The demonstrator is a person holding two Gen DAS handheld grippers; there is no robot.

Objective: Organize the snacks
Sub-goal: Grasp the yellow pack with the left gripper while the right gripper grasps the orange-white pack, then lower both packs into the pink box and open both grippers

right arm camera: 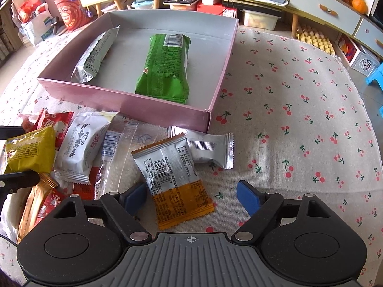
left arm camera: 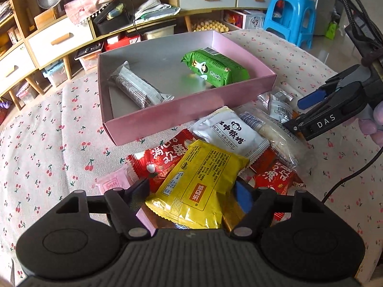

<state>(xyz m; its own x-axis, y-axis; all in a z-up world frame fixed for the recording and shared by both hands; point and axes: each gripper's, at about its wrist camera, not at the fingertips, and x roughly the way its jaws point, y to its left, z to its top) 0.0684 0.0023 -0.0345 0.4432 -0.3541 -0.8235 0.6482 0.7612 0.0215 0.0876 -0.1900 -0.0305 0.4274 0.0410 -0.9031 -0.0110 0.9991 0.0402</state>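
Left wrist view: the left gripper (left arm camera: 191,192) straddles a yellow snack packet (left arm camera: 199,186) on top of the pile, one finger on each side. The left finger stands just beside the packet's edge and the blue pad on the right sits against its corner, but whether both pads press on it cannot be told from here. In the right wrist view the same packet (right arm camera: 30,151) sits between two black fingers at the left edge.

Beneath and around the packet lie red snack packets (left arm camera: 162,160), a white packet with a monkey logo (left arm camera: 229,131), a pink wrapper (left arm camera: 112,183) and a clear-wrapped bar (left arm camera: 280,141), all on a cherry-print cloth (left arm camera: 47,143) that covers the counter. Behind the pile stands a shallow pink box (left arm camera: 167,114) that holds a green snack pack (left arm camera: 215,68) on one side and a silver-grey wrapped bar (left arm camera: 138,88) on the other, well apart.

The right gripper (right arm camera: 191,197) is open, with its fingers spread over a silver and orange packet (right arm camera: 174,177). The left finger is near the packet's edge, and the right finger stands clear of it over bare cloth. Just beyond lies a small silver packet (right arm camera: 210,149), close to the corner of the box.
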